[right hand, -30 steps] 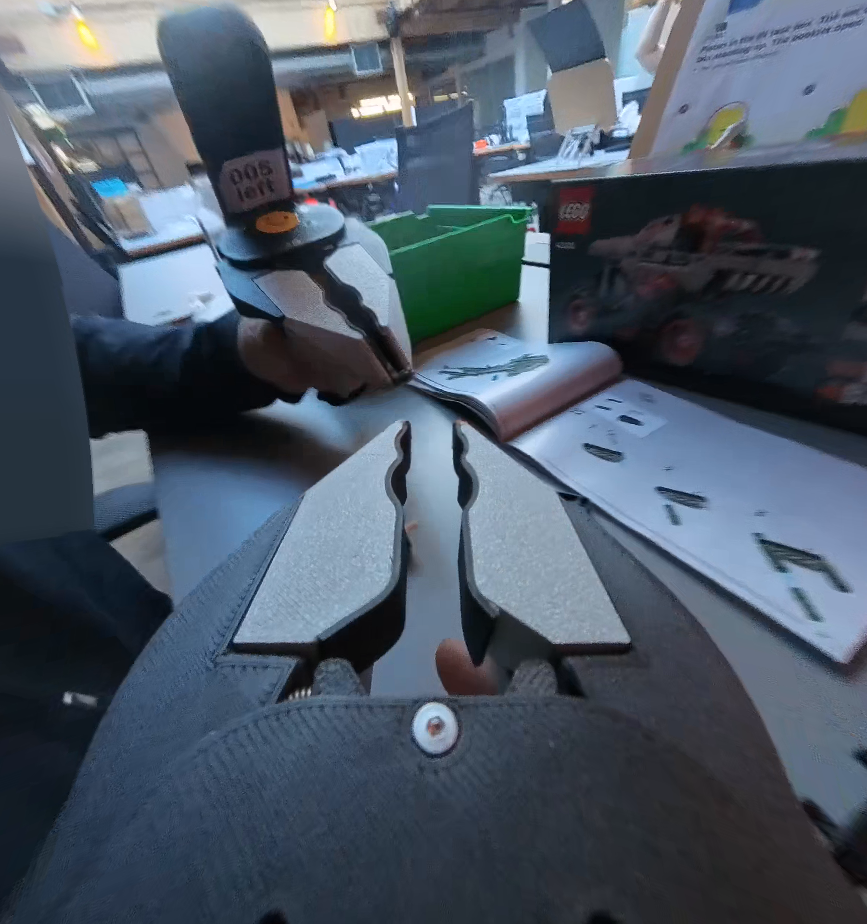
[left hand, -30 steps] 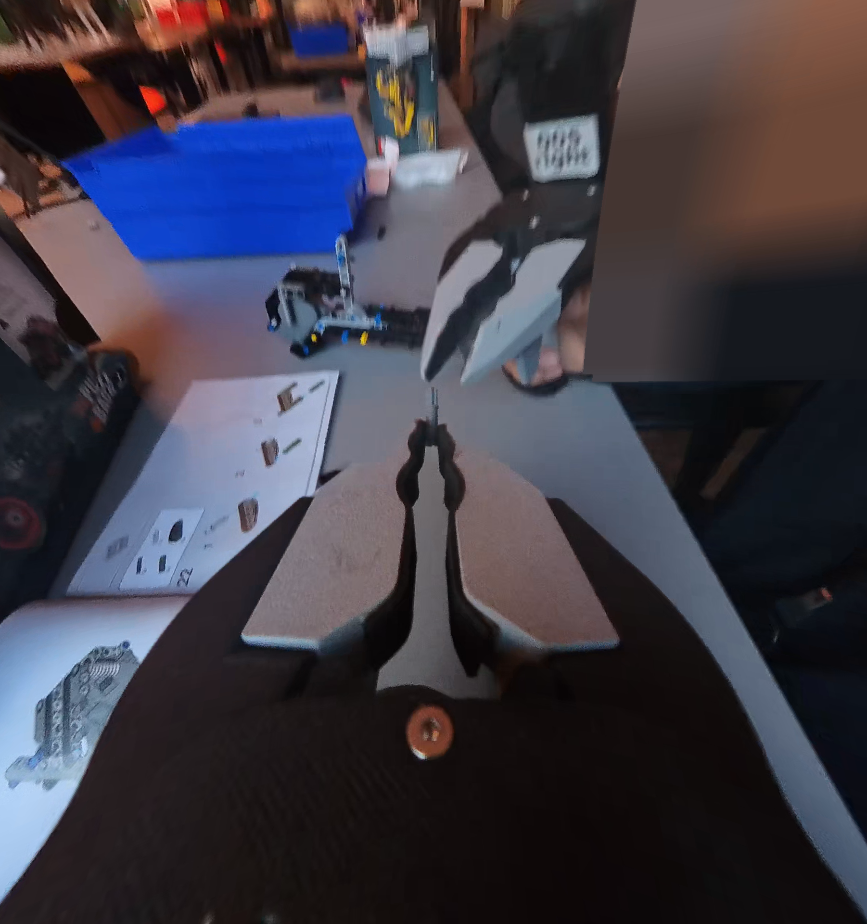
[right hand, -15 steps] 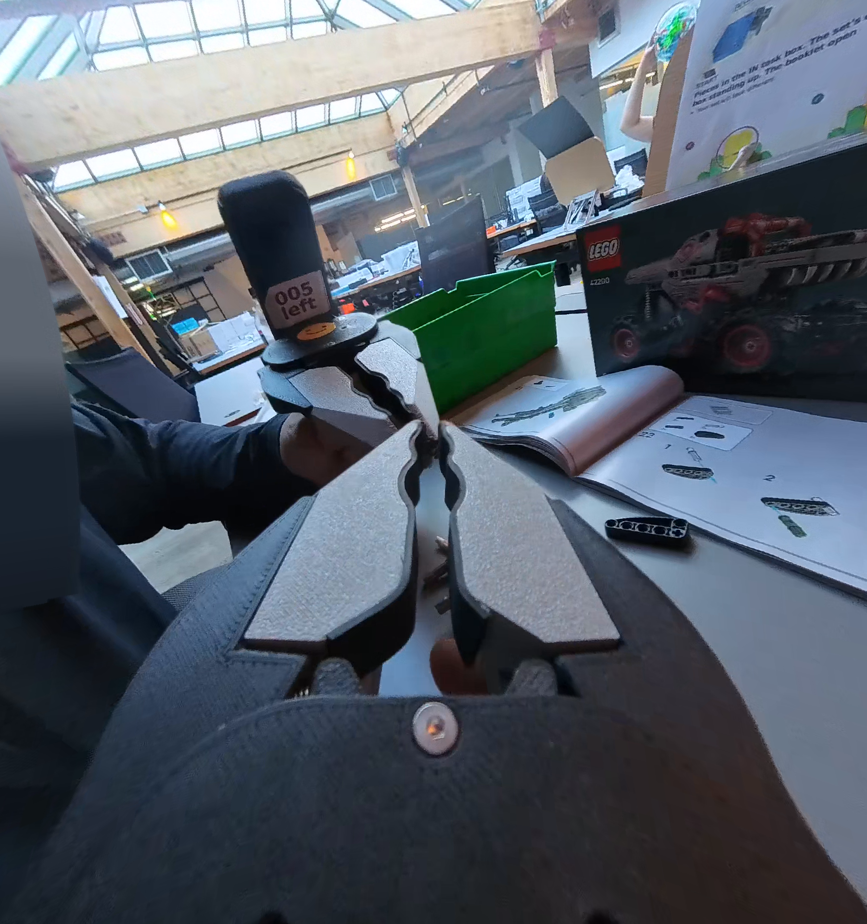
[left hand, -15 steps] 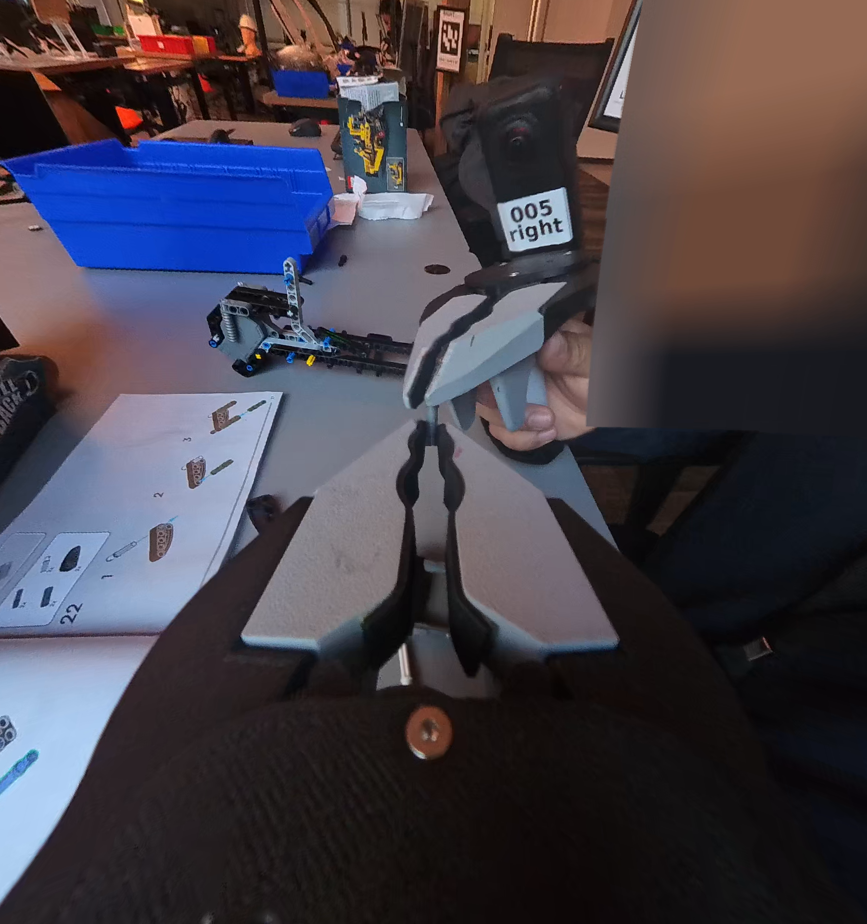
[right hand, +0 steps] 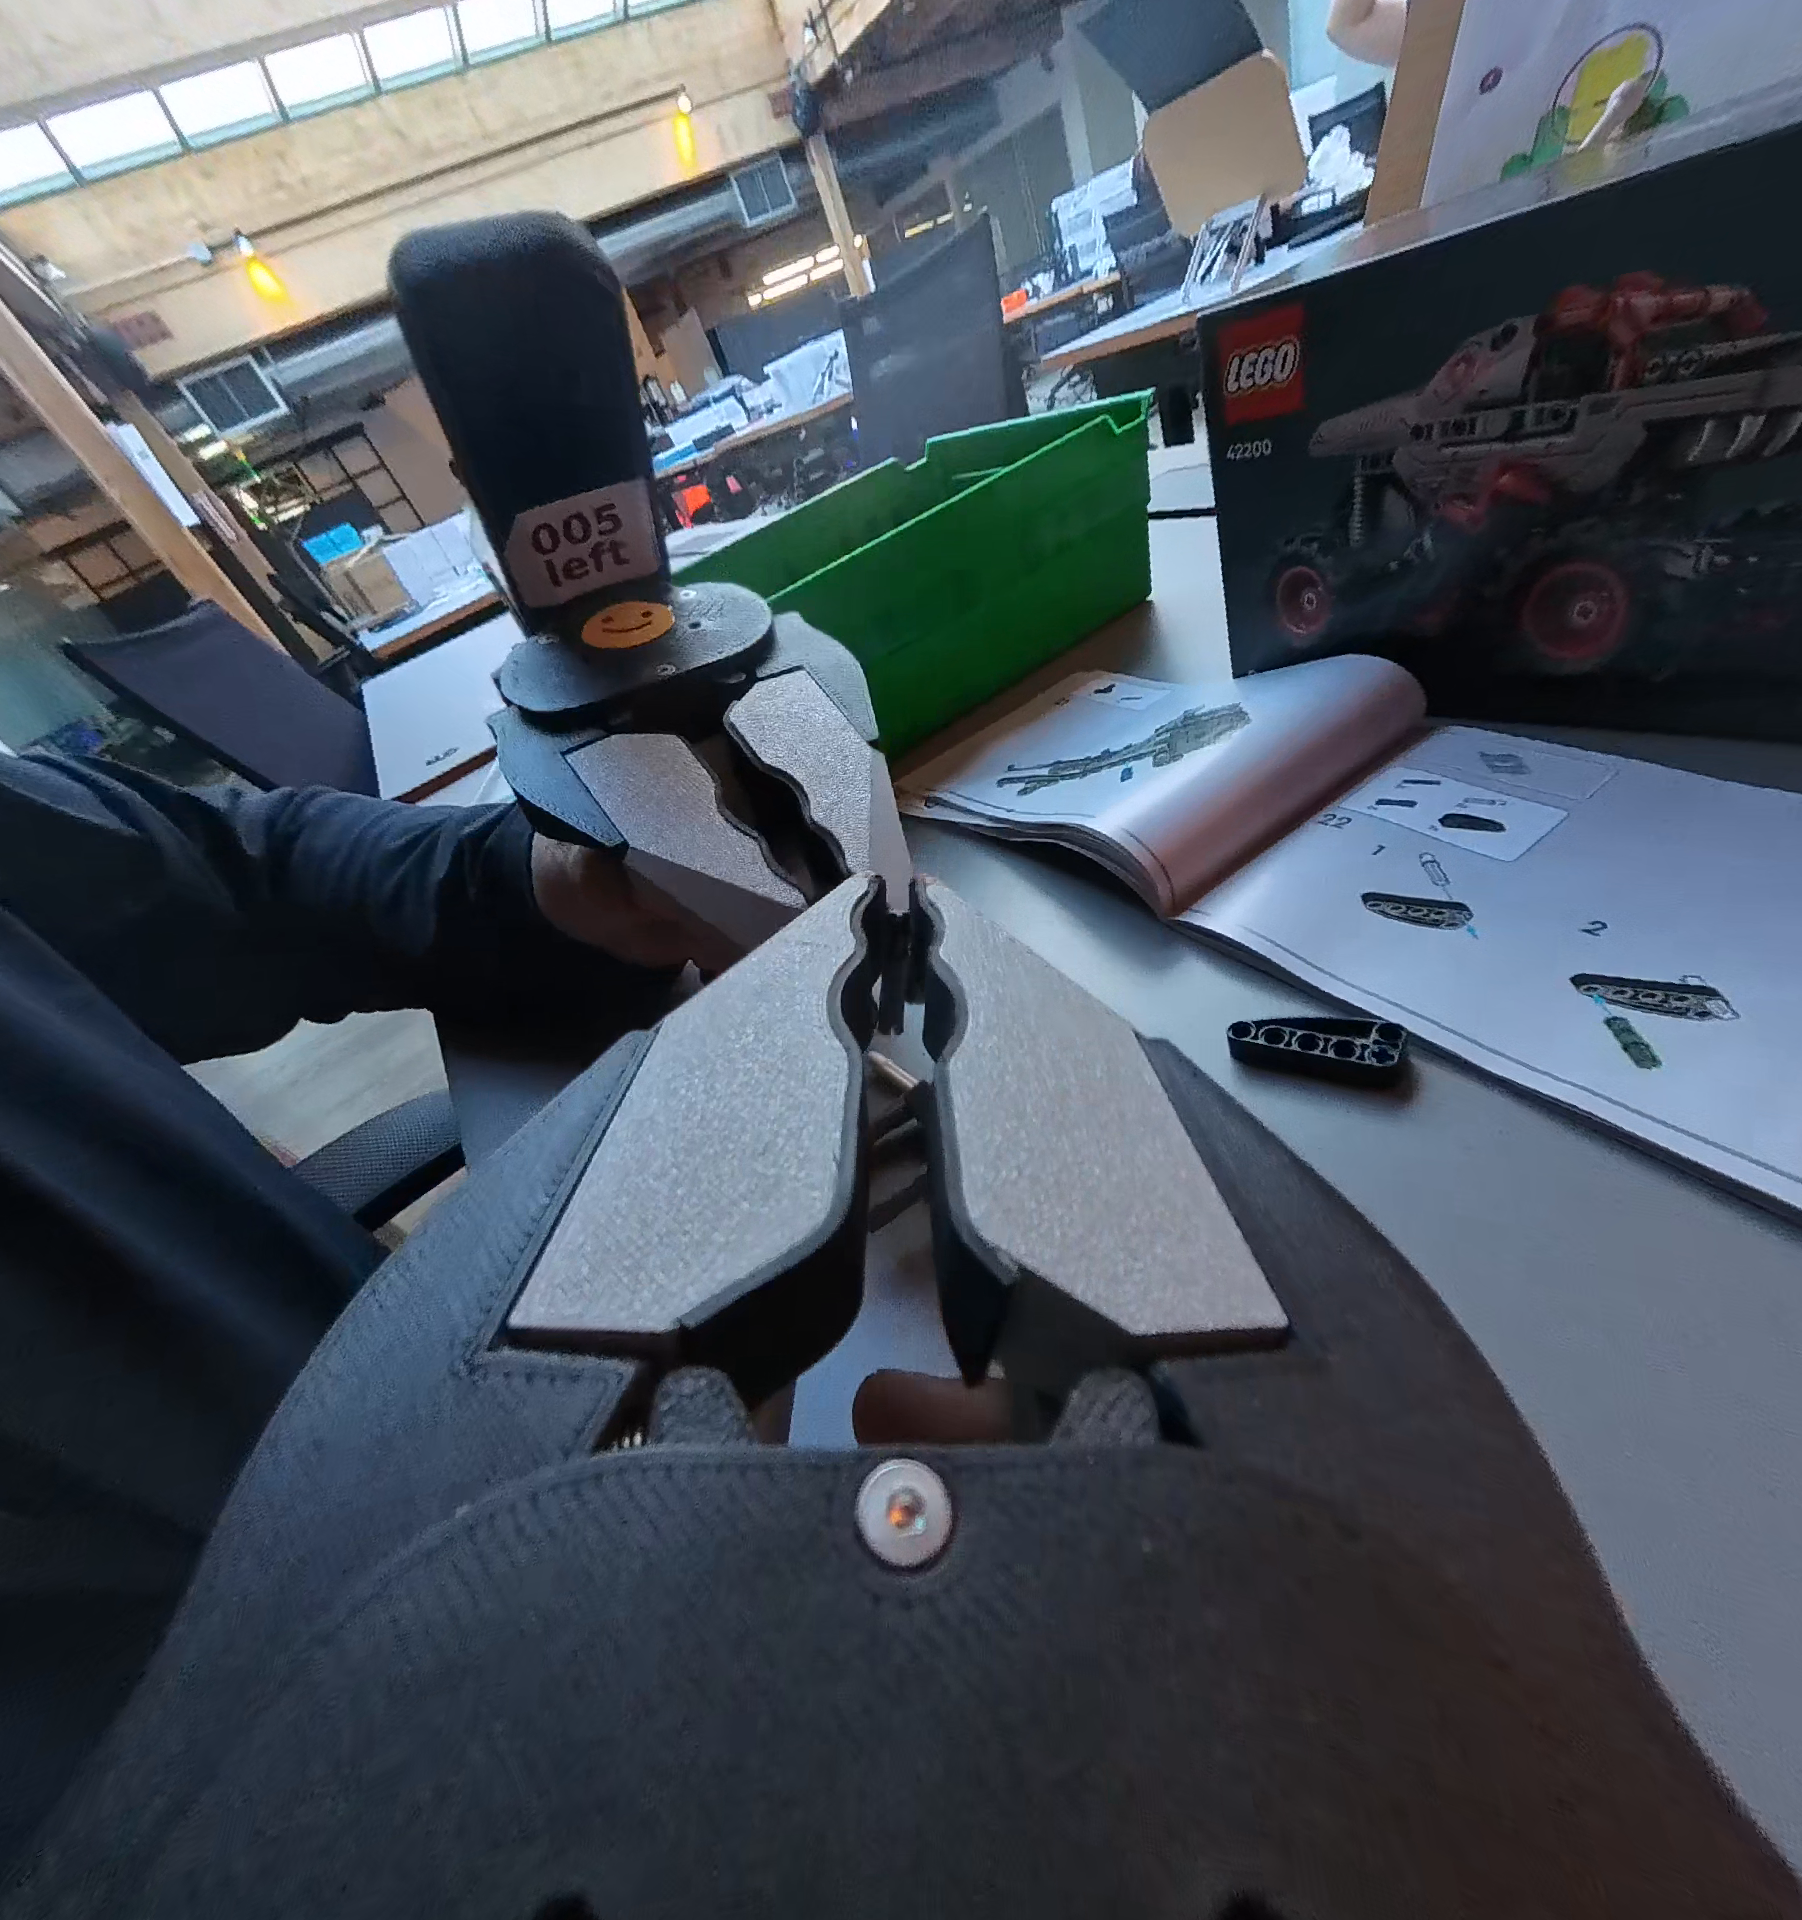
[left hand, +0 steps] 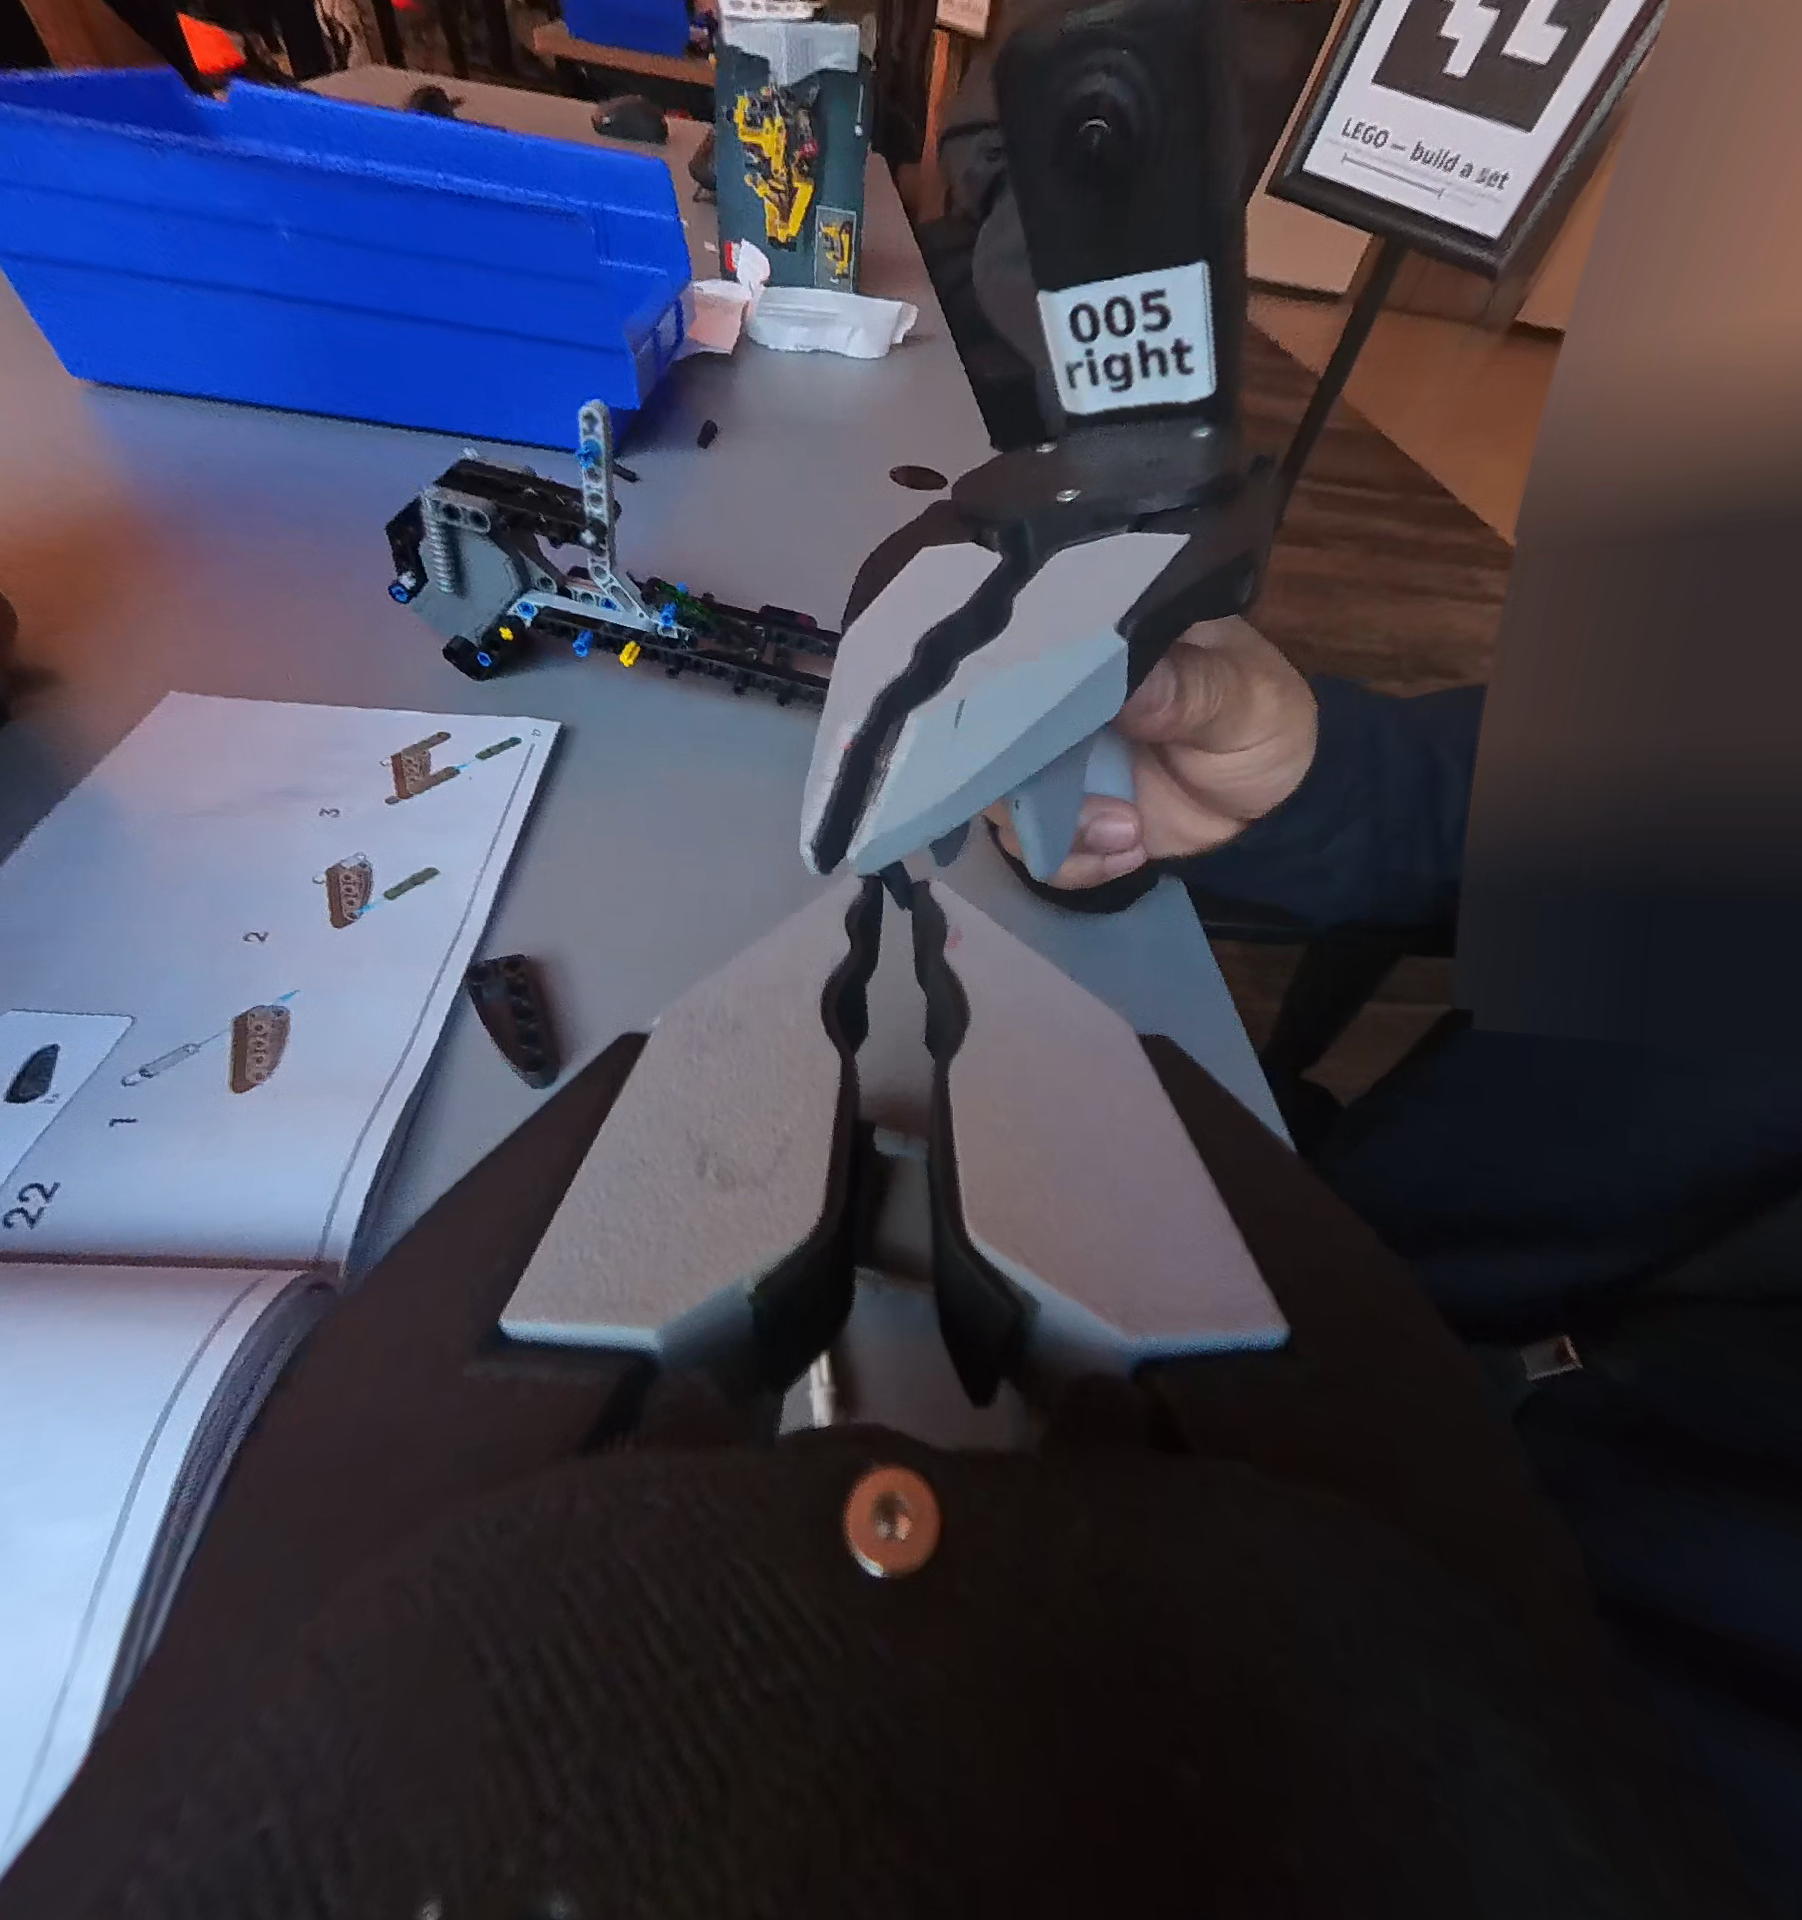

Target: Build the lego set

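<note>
2 bins: blue bin [left hand: 336,260], green bin [right hand: 938,582]; contents unseen.

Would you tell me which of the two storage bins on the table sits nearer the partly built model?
The blue bin, just behind the partly built model; the green bin stands beyond the instruction booklet.
</note>
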